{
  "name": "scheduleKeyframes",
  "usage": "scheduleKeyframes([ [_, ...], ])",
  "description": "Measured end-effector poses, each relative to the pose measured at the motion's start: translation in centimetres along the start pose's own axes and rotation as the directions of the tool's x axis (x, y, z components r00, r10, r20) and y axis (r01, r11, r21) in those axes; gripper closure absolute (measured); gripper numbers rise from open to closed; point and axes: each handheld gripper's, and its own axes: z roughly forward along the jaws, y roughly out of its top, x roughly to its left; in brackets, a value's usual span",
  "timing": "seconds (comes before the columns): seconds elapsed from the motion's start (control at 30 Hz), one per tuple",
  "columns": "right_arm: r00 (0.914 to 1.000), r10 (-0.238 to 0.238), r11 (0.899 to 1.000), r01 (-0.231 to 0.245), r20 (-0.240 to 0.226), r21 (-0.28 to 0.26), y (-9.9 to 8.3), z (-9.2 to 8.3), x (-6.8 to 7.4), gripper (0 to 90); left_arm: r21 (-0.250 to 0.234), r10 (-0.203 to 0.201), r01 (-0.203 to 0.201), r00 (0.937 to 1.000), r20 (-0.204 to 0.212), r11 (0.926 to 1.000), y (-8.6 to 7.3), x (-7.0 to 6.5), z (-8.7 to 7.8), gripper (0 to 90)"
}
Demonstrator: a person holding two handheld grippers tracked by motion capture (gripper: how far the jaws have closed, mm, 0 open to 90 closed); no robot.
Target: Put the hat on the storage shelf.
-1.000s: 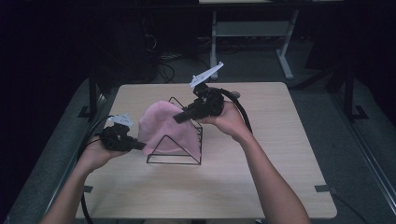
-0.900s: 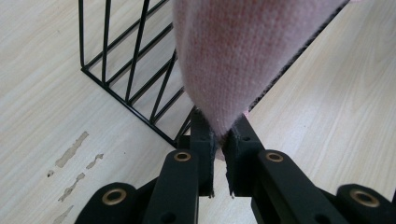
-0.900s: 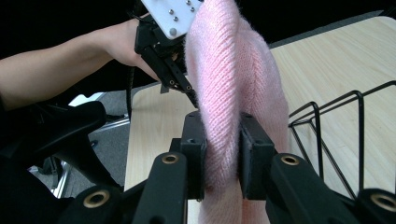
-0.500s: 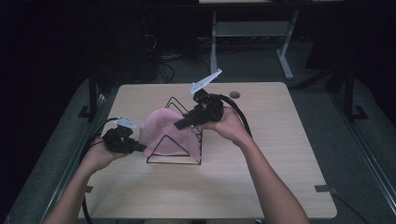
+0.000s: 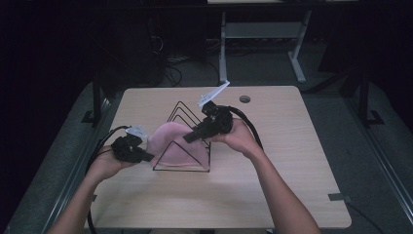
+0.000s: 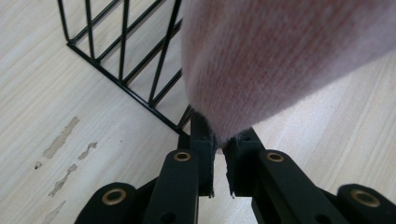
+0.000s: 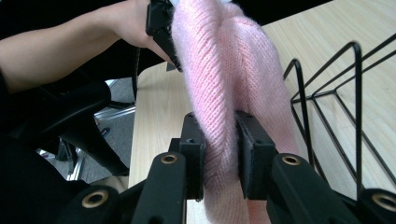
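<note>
Looking down from the high view, we held a pink knitted cloth (image 5: 168, 144) between our two grippers, draped over the front of a black wire rack (image 5: 187, 139) on the wooden table (image 5: 292, 161). Our left gripper (image 5: 146, 157) pinched its left end, our right gripper (image 5: 191, 137) its upper part. Along the left gripper (image 6: 219, 158) view, the jaws sat nearly closed on a corner of the cloth (image 6: 280, 60) (rack wires just beside). Along the right gripper (image 7: 219, 144) view, the jaws clamped a thick fold of the cloth (image 7: 229, 79), the rack (image 7: 336, 107) at its right.
</note>
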Motion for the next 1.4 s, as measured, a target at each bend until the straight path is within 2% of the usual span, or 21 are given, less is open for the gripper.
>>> scheduleKeyframes([
  [0.07, 1.0, 0.0, 1.0, 0.0, 0.0, 0.003, -0.1, 0.1, 0.0, 73.8, -0.003, -0.001, 0.001, 1.0, 0.0, 1.0, 0.1, -0.2, 0.2, 82.8],
  [0.1, 1.0, 0.003, 1.0, -0.003, -0.002, 0.004, -0.3, 0.1, -0.1, 73.8, 0.015, 0.016, -0.015, 0.9998, -0.008, 0.9998, 0.1, -0.1, 0.2, 82.8],
  [0.3, 1.0, 0.009, 1.0, -0.009, 0.001, 0.02, -1.0, 0.6, -0.2, 73.8, 0.035, 0.006, -0.005, 0.9998, -0.018, 0.9994, 0.2, -0.2, 0.9, 82.8],
  [0.47, 0.9999, 0.014, 0.999, -0.014, 0.003, 0.038, -1.3, 1.1, -0.3, 73.9, 0.077, 0.033, -0.031, 0.9992, -0.022, 0.9966, 0.1, 0.0, 1.4, 82.9],
  [0.6, 0.9997, 0.023, 0.999, -0.024, 0.009, 0.039, -1.5, 1.2, -0.3, 71.7, 0.075, 0.019, -0.017, 0.9997, -0.017, 0.997, -0.1, 0.1, 1.8, 83.1],
  [0.63, 0.9997, 0.02, 0.999, -0.021, 0.015, 0.04, -1.6, 1.1, -0.2, 68.3, 0.072, 0.008, -0.007, 0.9999, -0.011, 0.9974, -0.3, 0.2, 1.9, 83.2],
  [0.73, 0.9995, 0.004, 0.999, -0.005, 0.031, 0.032, -1.6, 0.9, 0.2, 68.4, 0.065, 0.003, -0.002, 0.9999, -0.016, 0.9979, -0.4, 0.3, 2.0, 83.4],
  [0.77, 0.9991, -0.013, 0.999, 0.012, 0.042, 0.031, -1.6, 0.8, 0.2, 69.0, 0.063, 0.004, -0.003, 0.9999, -0.016, 0.998, -0.5, 0.3, 2.0, 83.5],
  [0.93, 0.9986, -0.027, 0.999, 0.026, 0.046, 0.033, -1.6, 0.8, 0.7, 74.1, 0.066, 0.008, -0.006, 0.9996, -0.029, 0.9978, -0.4, 0.4, 2.2, 84.3],
  [1.07, 0.9984, -0.031, 0.999, 0.03, 0.046, 0.028, -1.8, 1.1, 0.5, 78.5, 0.079, 0.015, -0.013, 0.9997, -0.021, 0.9968, -0.4, 0.6, 2.4, 84.8],
  [1.2, 0.9982, -0.029, 0.999, 0.027, 0.053, 0.046, -2.0, 1.6, 0.4, 79.3, 0.075, 0.002, 0.0, 0.9997, -0.024, 0.9972, -0.6, 0.8, 2.5, 85.3],
  [1.4, 0.9979, -0.024, 0.999, 0.022, 0.06, 0.033, -2.1, 1.4, 0.5, 77.4, 0.072, 0.005, -0.003, 0.9997, -0.025, 0.9974, -0.8, 0.7, 2.4, 85.4],
])
